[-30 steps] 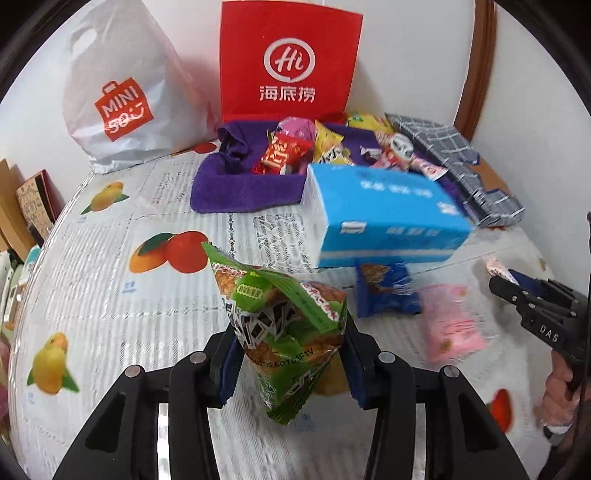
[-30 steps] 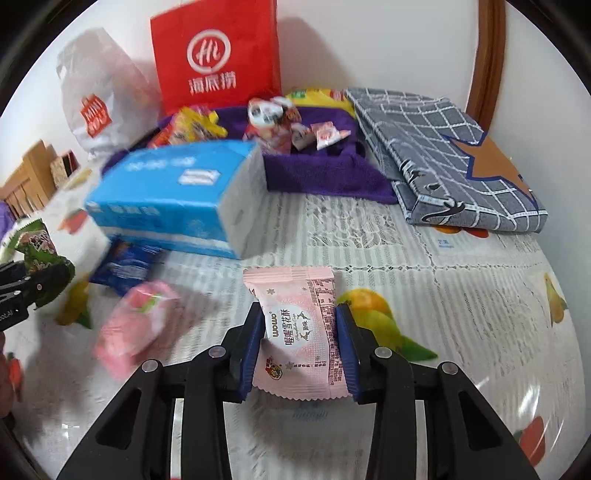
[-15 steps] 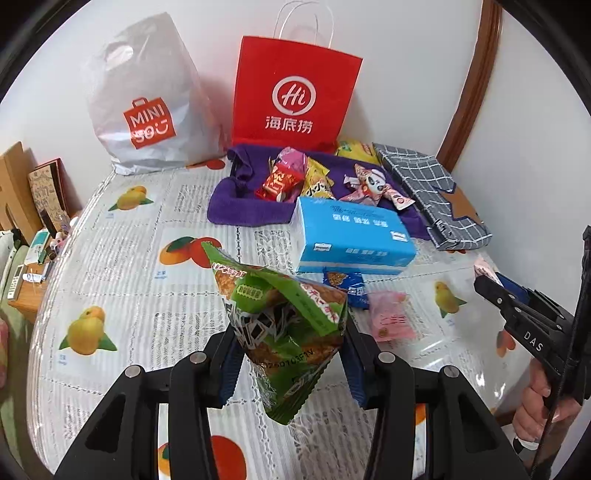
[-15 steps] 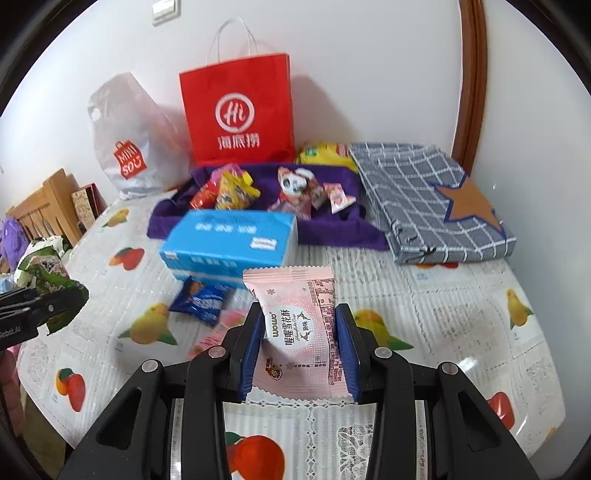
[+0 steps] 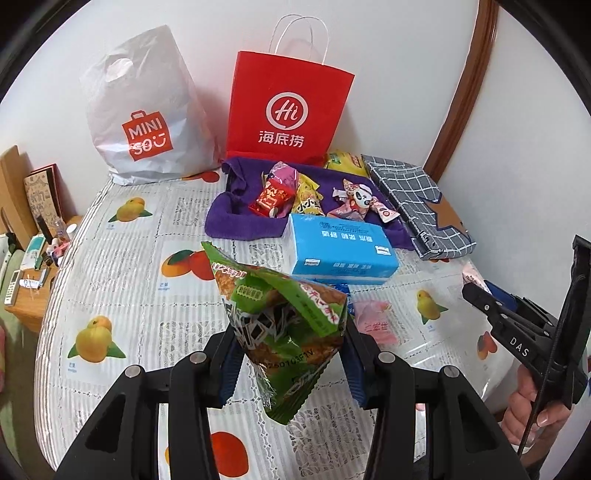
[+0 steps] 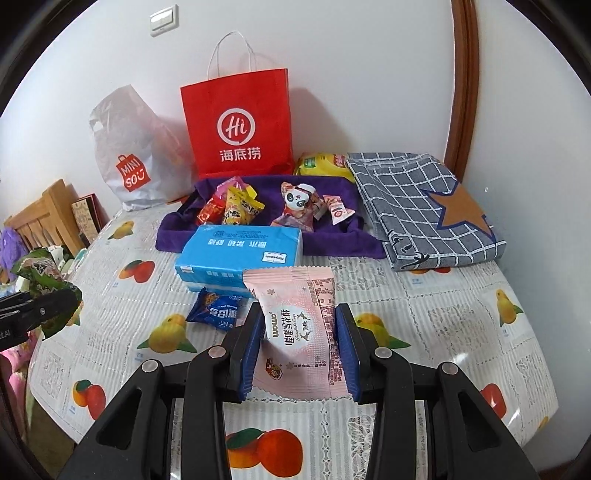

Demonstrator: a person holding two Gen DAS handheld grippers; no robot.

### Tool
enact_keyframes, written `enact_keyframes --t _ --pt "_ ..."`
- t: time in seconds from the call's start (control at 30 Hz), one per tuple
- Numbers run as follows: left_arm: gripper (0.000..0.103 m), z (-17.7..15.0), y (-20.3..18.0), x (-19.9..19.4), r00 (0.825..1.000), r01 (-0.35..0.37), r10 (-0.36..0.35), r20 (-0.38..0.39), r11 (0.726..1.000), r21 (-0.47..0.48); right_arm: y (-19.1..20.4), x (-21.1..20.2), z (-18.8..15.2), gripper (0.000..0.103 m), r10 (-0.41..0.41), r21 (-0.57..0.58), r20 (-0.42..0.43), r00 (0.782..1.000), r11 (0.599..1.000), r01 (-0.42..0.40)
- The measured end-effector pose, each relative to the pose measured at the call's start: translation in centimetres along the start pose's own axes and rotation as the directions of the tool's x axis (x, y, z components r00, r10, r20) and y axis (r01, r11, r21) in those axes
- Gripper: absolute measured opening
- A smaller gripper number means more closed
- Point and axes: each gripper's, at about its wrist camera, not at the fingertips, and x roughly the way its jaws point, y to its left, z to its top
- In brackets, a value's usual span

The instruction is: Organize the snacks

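Over table (image 6: pixel 461 295): hand-held grippers gripping snacks.

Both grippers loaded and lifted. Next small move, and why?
Probably carry both forward over the blue tissue box to the purple cloth, where the other snacks lie. The left gripper holds the green snack pack, the right gripper the pink snack pack, both clear of the table.

**At home, at my table**

I'm in a lived-in room: a fruit-print tablecloth (image 6: pixel 424 295) covers the table, shopping bags (image 6: pixel 236 122) lean against a white wall with a light switch (image 6: pixel 164 20), and folded bedding (image 6: pixel 417 206) lies alongside.
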Motion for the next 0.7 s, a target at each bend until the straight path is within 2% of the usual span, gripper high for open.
enact_keyframes --t 0.37,0.7 --pt "0.045 1.3 -0.6 0.6 0.999 0.040 -0.039 -0.008 0.999 0.028 0.2 -1.1 0.9 0.038 0.018 0.009 0.024 1.000 1.000 -0.018" --pt "0.045 3.0 -0.6 1.5 0.999 0.045 -0.044 -0.014 0.999 0.026 0.5 0.3 2.6 0.038 0.032 0.005 0.022 0.999 0.999 -0.032"
